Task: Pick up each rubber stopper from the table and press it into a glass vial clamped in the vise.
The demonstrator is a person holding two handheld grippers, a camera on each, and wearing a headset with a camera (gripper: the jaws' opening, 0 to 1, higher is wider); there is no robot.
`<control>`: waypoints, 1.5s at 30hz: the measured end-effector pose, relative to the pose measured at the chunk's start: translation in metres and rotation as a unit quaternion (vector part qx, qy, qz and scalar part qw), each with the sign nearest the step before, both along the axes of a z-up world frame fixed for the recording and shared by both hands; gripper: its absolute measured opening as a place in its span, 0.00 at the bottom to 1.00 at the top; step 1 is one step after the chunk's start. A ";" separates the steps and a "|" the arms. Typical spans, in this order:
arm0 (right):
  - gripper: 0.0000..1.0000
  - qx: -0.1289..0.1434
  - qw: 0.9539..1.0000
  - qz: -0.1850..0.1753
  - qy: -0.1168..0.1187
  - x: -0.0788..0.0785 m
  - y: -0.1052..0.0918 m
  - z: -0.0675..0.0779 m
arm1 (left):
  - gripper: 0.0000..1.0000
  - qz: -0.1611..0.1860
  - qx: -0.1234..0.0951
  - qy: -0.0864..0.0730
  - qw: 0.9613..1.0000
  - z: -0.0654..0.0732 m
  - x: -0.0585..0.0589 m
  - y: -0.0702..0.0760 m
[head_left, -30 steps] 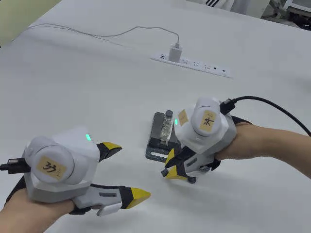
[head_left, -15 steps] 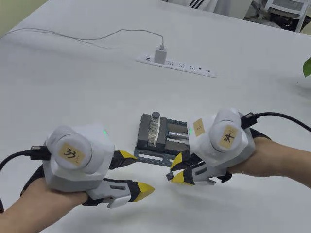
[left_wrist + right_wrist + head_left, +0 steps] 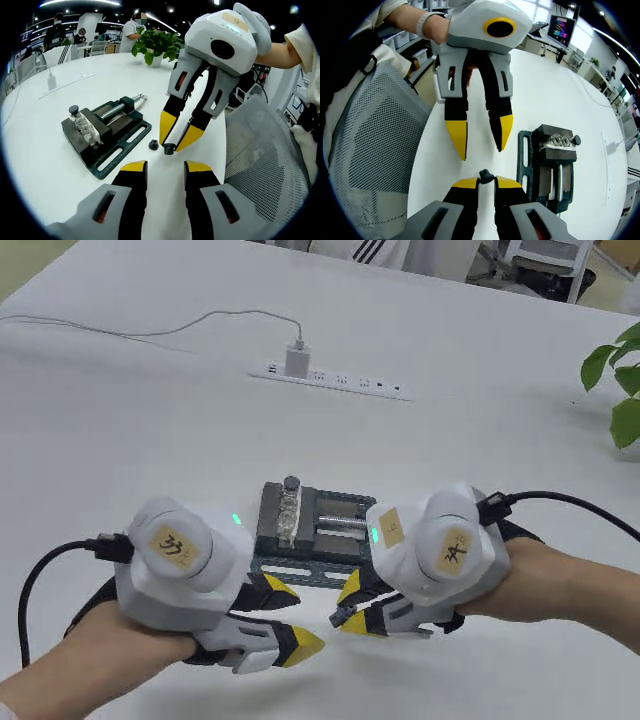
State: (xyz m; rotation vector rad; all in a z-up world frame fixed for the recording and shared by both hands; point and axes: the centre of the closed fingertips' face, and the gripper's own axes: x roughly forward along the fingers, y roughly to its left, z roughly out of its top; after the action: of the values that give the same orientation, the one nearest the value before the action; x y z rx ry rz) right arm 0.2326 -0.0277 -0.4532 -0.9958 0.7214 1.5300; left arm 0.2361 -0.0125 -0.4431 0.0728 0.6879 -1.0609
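Small black rubber stopper (image 3: 486,175) is sitting pinched between the yellow tips of the right gripper (image 3: 348,606), jaws drawn narrow on it. It is hanging low over the white table (image 3: 150,430); whether it is touching the surface cannot be told.

A second stopper (image 3: 154,145) is lying loose on the table just beside the held one, between it and the base of the vise (image 3: 120,140).

The dark vise is standing near the tips of both grippers, clamping a short row of clear glass vials (image 3: 85,125) on their sides between its faces. The vial at the far end of the row is wearing a black stopper cap (image 3: 74,108).

The left gripper (image 3: 165,169) is hovering opposite the right one, tips facing it, jaws standing wide apart with nothing between them.

A cable is running from the back of each gripper.

Farther across the table a white power strip (image 3: 330,380) is lying with a white charger (image 3: 297,361) plugged in, its thin cord trailing off to the left. A leafy green plant (image 3: 615,380) is showing at the right edge.
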 end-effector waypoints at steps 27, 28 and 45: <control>0.07 0.009 0.994 0.096 -0.045 -0.020 0.009 0.009 | 0.07 -0.028 -0.026 0.068 0.997 -0.001 -0.016 -0.013; 0.07 0.008 0.994 0.098 -0.046 -0.020 0.009 0.009 | 0.07 -0.028 -0.027 0.069 0.997 -0.001 -0.016 -0.013; 0.06 0.005 0.990 0.129 -0.064 -0.026 0.012 0.009 | 0.06 -0.018 -0.039 0.089 0.995 -0.001 -0.021 -0.012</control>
State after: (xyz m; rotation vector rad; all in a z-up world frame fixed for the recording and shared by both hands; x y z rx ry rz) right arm 0.2063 -0.0158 -0.4442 -1.2037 0.5088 1.6708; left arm 0.2149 -0.0248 -0.4442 -0.0791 0.8069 -1.1368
